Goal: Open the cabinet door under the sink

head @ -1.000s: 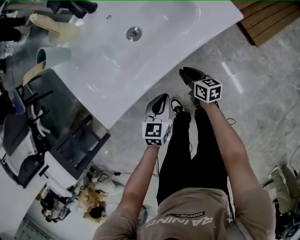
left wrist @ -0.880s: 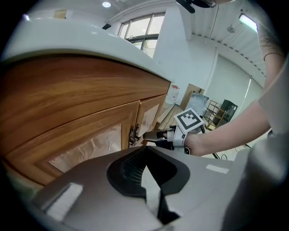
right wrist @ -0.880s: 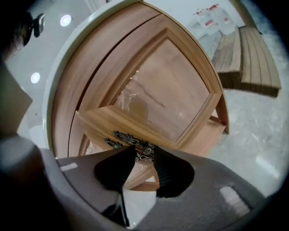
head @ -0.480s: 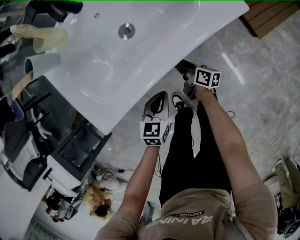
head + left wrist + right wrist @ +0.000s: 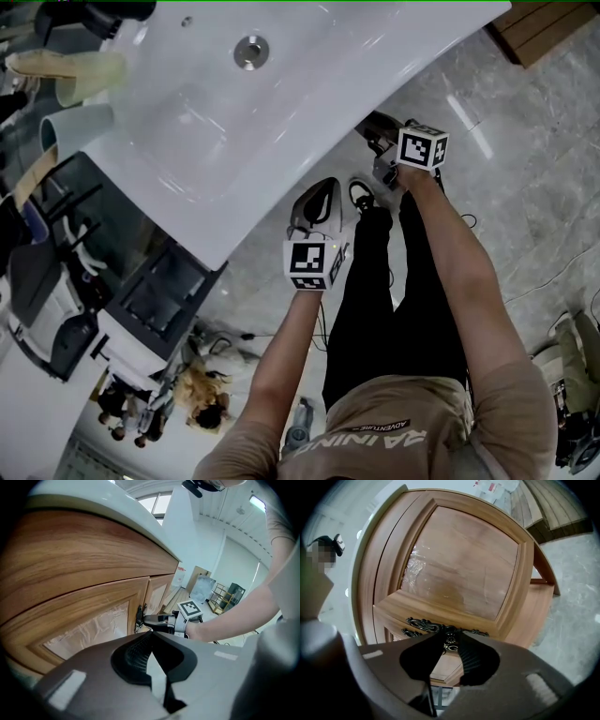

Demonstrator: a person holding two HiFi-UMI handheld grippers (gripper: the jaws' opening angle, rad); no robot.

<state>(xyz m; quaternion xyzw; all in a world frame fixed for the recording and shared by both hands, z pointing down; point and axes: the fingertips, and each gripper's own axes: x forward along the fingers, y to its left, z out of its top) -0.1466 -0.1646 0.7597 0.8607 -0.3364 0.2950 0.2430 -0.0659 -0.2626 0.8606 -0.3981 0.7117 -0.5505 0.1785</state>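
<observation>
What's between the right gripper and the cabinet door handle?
Nothing. Right gripper view: the jaws of the right gripper have just been closing and sit on the handle of the cabinet door.

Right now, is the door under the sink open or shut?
Looks shut: the door sits flush in the cabinet front, no gap by its handle.

right gripper (image 5: 450, 638) advanced, fingers (image 5: 476, 660) closing round handle (image 5: 423, 624)

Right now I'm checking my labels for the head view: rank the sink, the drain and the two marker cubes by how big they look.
1. sink, by far the largest.
2. left marker cube and right marker cube: about alike, so unranked.
3. drain, smallest.
</observation>
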